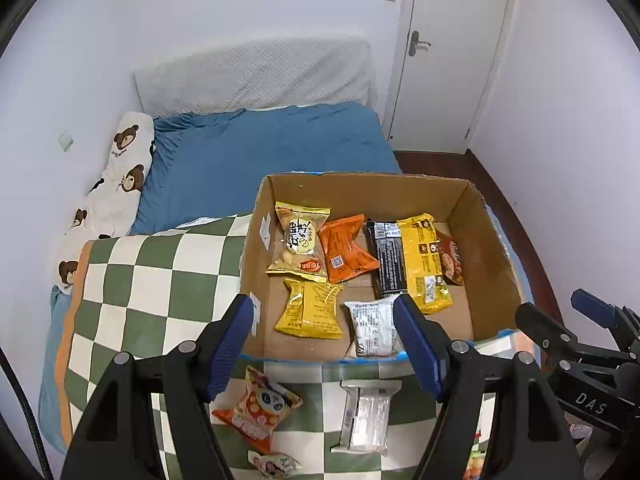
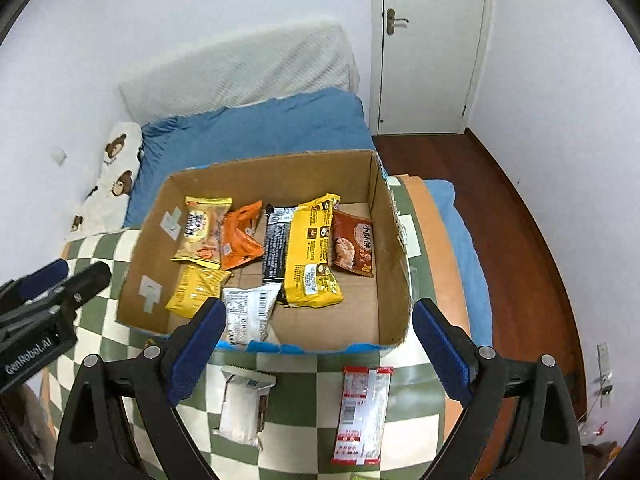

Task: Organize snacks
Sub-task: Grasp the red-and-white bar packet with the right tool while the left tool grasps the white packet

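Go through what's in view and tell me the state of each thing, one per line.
cardboard box: open-topped, holding several snack packets
left gripper: jaws open, empty
right gripper: jaws open, empty
white packet: outside box, on checkered blanket
red-and-white packet: outside box, flat
door: closed

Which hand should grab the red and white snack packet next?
Probably the right. The red and white packet lies on the checkered blanket just below the open right gripper, in front of the cardboard box. The open left gripper sits over the silver packet instead.
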